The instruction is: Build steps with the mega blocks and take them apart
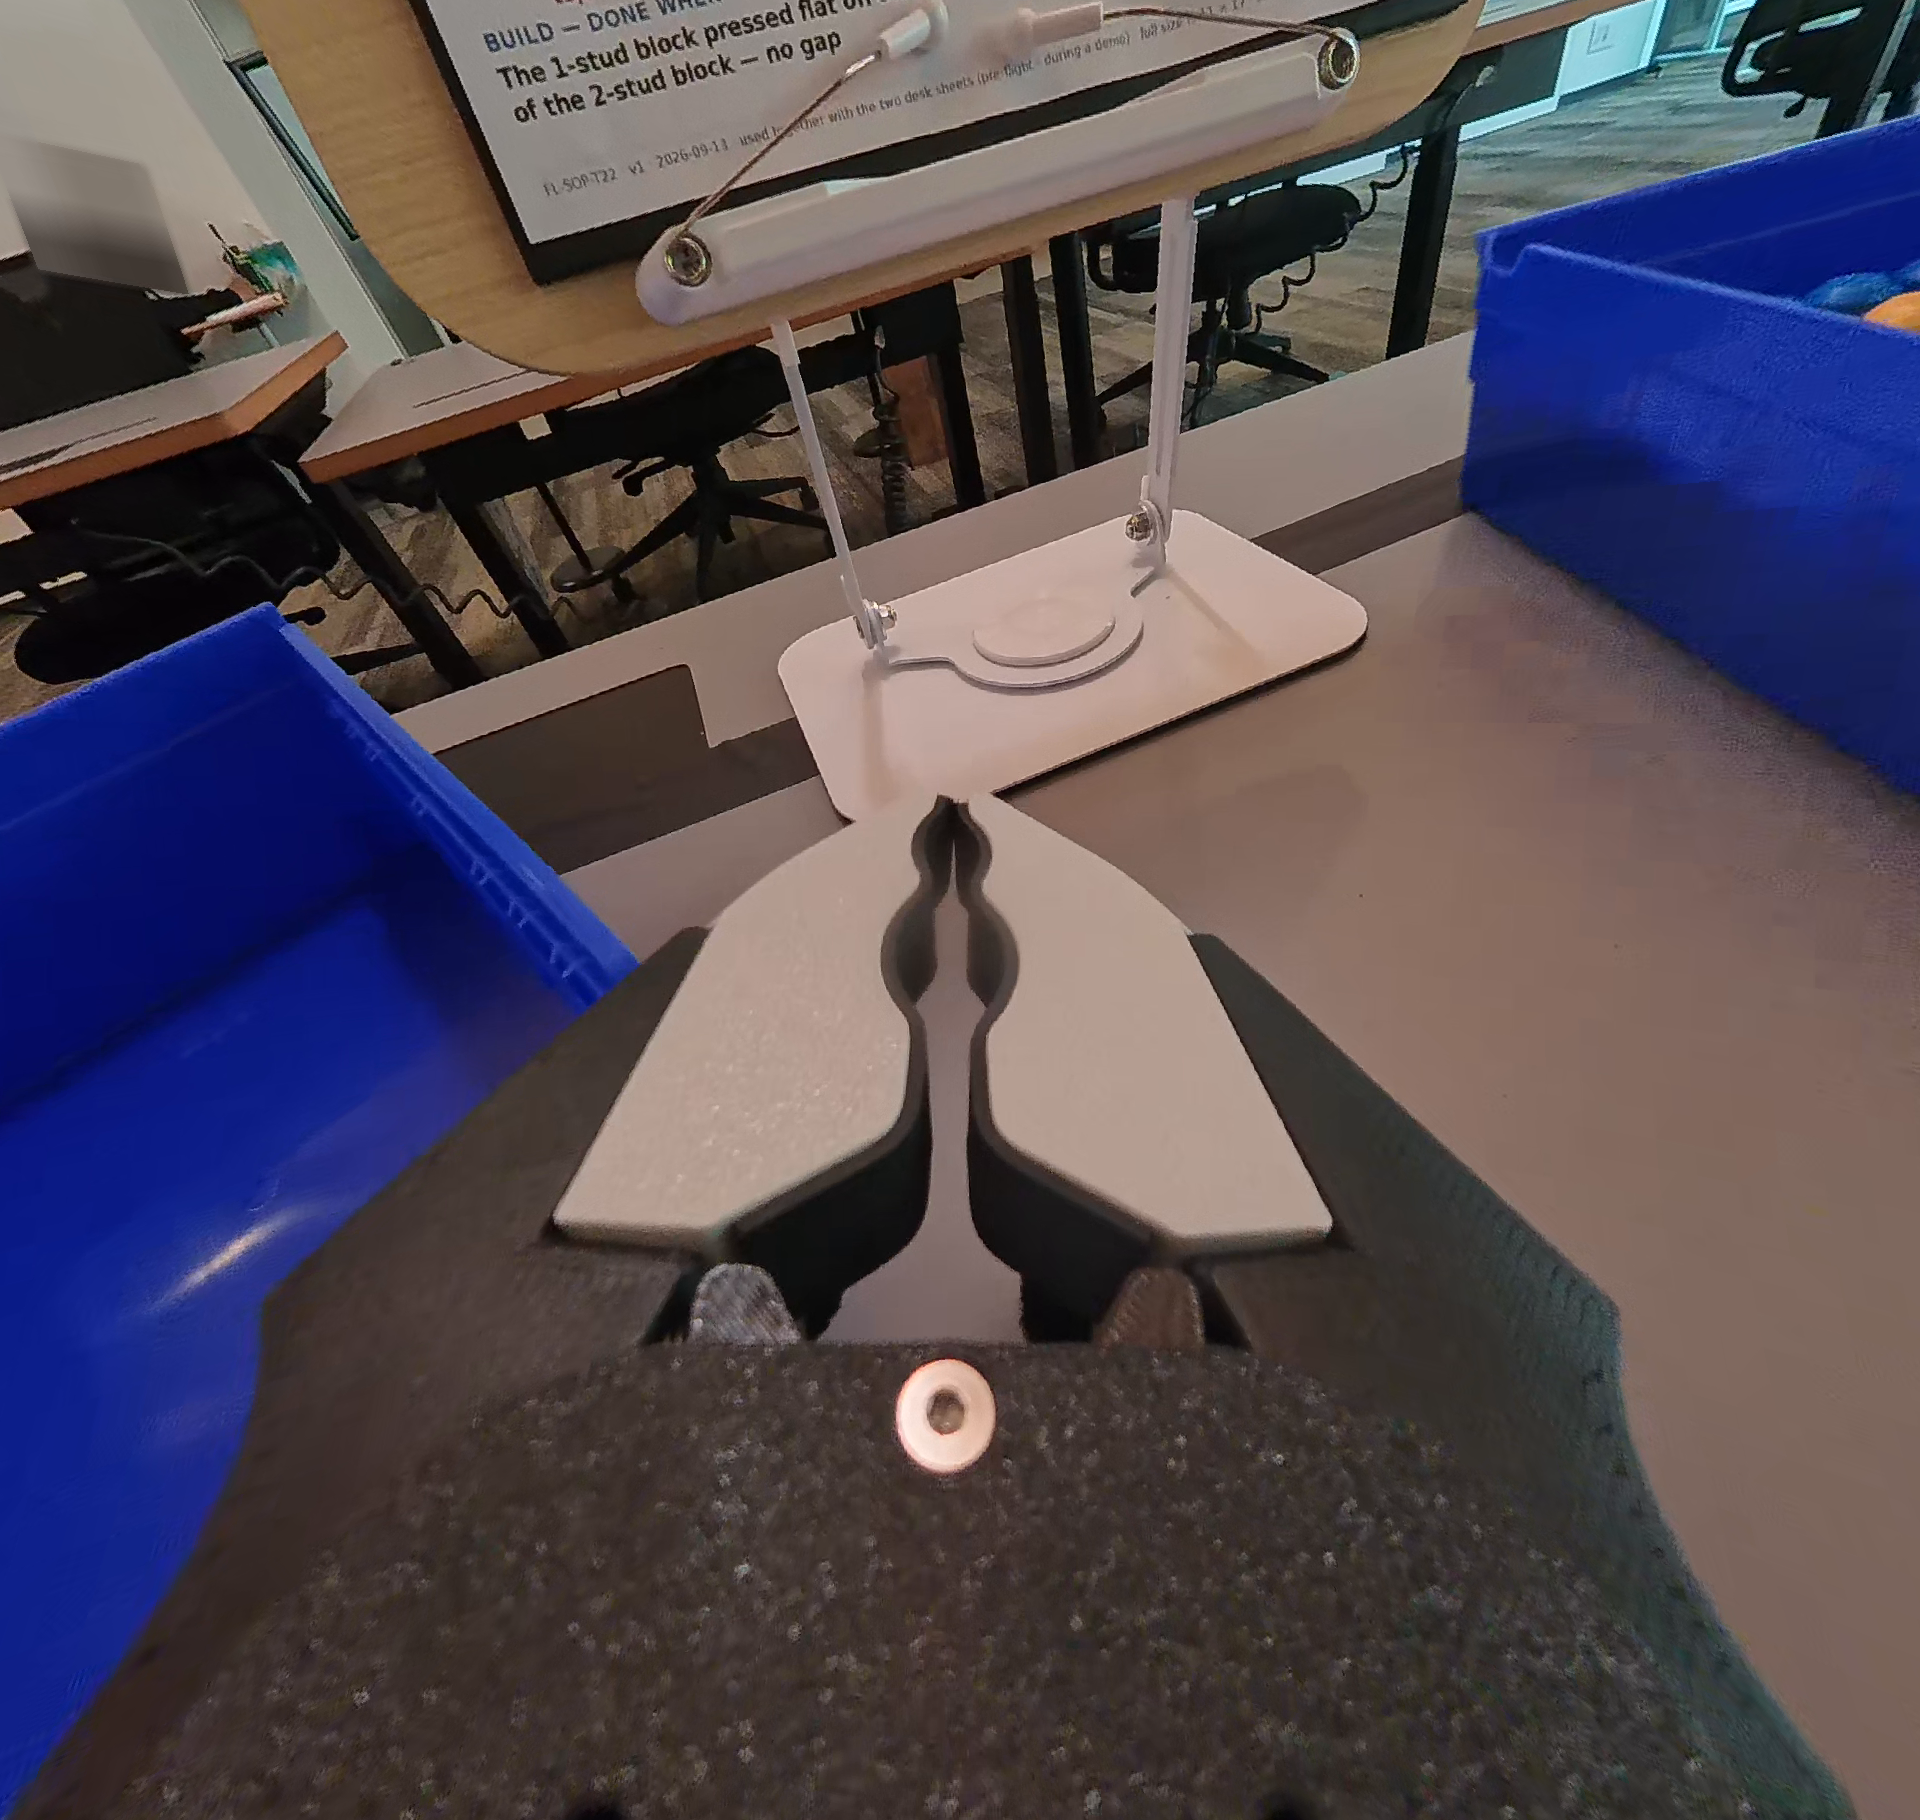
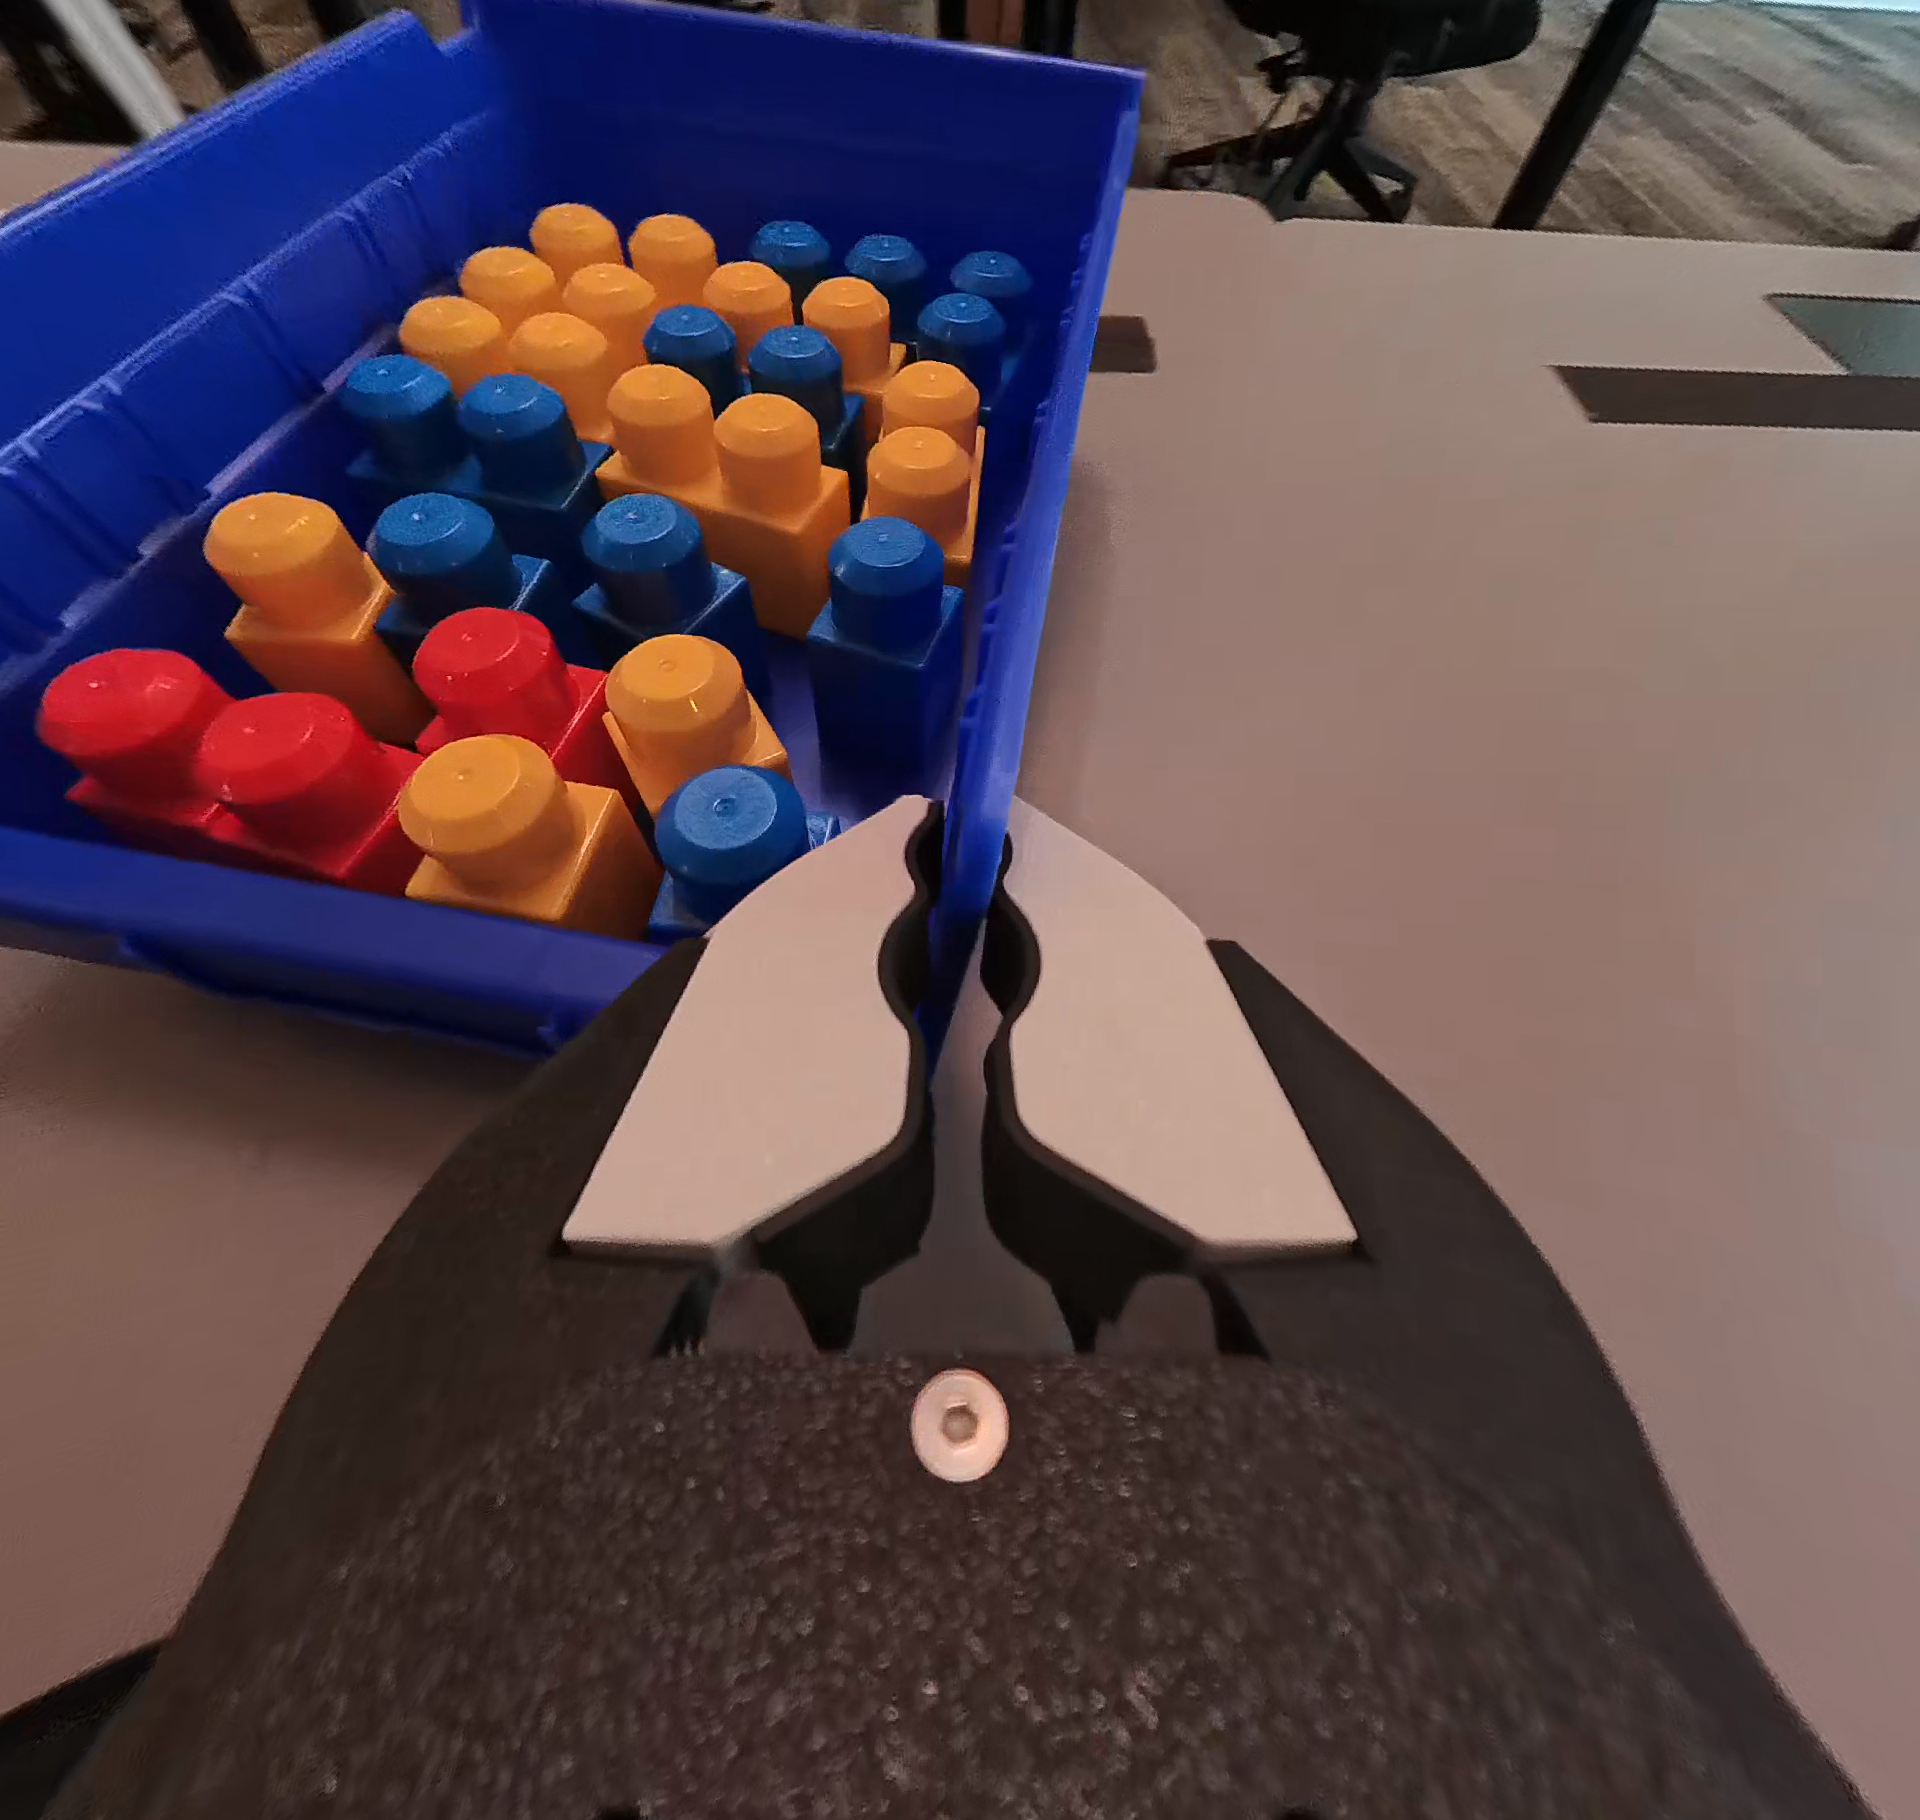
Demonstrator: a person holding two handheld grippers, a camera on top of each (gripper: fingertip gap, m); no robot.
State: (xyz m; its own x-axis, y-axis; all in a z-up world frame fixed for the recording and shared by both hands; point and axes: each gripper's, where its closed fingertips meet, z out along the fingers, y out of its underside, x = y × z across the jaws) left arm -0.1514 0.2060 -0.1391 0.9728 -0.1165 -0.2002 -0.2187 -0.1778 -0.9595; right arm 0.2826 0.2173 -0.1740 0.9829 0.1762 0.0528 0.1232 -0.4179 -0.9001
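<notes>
Left wrist view: the left gripper (image 1: 953,820) hangs over the grey table (image 1: 1455,939), its jaws closed with the tips meeting and nothing between them. Just ahead stands a white stand (image 1: 1070,658) carrying a wooden board with a printed sheet (image 1: 935,56). An empty blue bin (image 1: 260,939) lies to its left — a second blue bin (image 1: 1704,440) sits to the right.

Right wrist view: the right gripper (image 2: 966,825) is nearly closed, a narrow gap left between the jaws; it is lined up over the near right corner of the blue bin of blocks (image 2: 1049,482), and whether it touches the wall cannot be told. The mega blocks (image 2: 644,523) — red, orange and blue — stand studs-up inside this bin, none held.
</notes>
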